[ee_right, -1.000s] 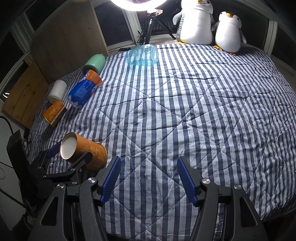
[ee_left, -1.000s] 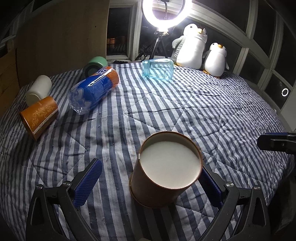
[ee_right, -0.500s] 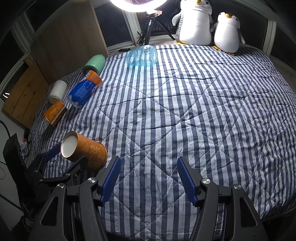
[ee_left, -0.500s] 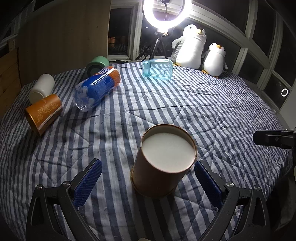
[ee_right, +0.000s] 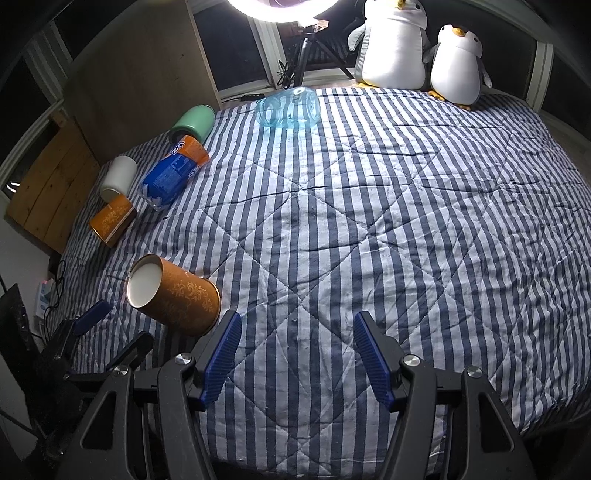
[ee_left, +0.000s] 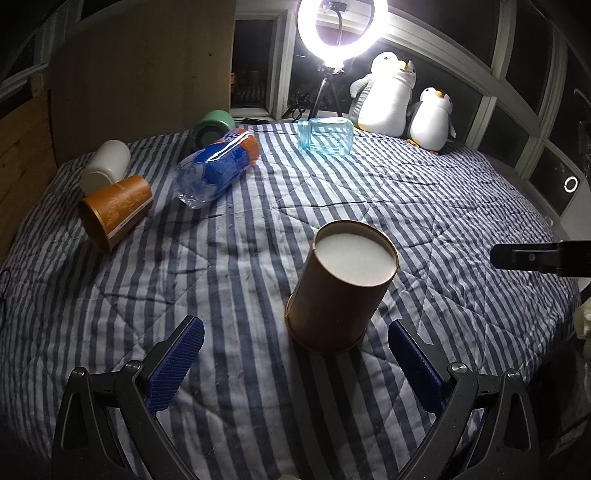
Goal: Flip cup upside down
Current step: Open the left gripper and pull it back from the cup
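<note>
Down at 5 o'clock in the left wrist view, orange cup (ee_left: 338, 299): it's mouth-down on the striped quilt (ee_left: 443, 206), white base facing up!
Left gripper (ee_left: 295, 326): jaws spread wide and the blue pads are clear of the cup, which sits just beyond them, nearer the right pad.
Right gripper (ee_right: 297, 317): jaws apart, nothing but quilt between them; from its camera the cup is off at 8 o'clock.
Second orange cup (ee_left: 114, 210): on its side at 9 o'clock, touching a white cup (ee_left: 107, 166) behind it.
Blue bottle (ee_left: 218, 166): lying down at 10 o'clock, green cup (ee_left: 216, 123) just past it.
Clear blue jar (ee_left: 325, 136): tipped over at 12 o'clock.
Two plush penguins (ee_left: 388, 96): at 1 o'clock, side by side under the ring light (ee_left: 341, 27).
</note>
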Available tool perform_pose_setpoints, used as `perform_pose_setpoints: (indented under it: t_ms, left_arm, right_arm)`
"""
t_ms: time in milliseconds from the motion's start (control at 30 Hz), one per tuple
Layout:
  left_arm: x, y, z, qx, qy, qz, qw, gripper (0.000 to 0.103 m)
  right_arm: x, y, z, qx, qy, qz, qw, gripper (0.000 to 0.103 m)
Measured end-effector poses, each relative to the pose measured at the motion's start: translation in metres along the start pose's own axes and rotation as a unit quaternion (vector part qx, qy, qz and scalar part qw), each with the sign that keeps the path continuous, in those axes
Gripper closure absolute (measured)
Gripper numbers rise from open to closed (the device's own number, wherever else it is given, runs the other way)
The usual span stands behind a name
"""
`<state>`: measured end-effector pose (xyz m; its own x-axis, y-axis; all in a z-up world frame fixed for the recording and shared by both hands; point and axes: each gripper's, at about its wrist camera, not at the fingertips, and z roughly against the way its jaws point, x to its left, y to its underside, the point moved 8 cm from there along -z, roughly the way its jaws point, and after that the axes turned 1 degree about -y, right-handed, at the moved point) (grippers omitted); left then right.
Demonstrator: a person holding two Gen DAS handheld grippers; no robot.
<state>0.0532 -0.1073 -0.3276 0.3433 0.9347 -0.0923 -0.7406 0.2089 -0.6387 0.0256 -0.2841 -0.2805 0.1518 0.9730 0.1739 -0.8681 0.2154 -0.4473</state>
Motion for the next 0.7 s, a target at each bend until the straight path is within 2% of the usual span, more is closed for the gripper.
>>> perform_pose_setpoints:
  t_ms: [267,467,700]
  left_arm:
    - [0.02,-0.01,0.034,-0.023,-0.024,0.031,0.999,0.002]
    - [0.029,-0.023,0.066,-0.057,-0.054,0.035,0.9963,0.002]
    - [0.031,-0.041,0.097,-0.088,-0.071,0.047,0.9925,0.002]
  right_arm:
    - [0.004,0.004,0.003,-0.007,0.001,0.003,1.0,0.044]
    - [0.01,0.006,0.011,-0.021,0.009,0.019,1.0,0.044]
    - [0.024,0.004,0.026,-0.043,0.014,0.035,0.998,0.044]
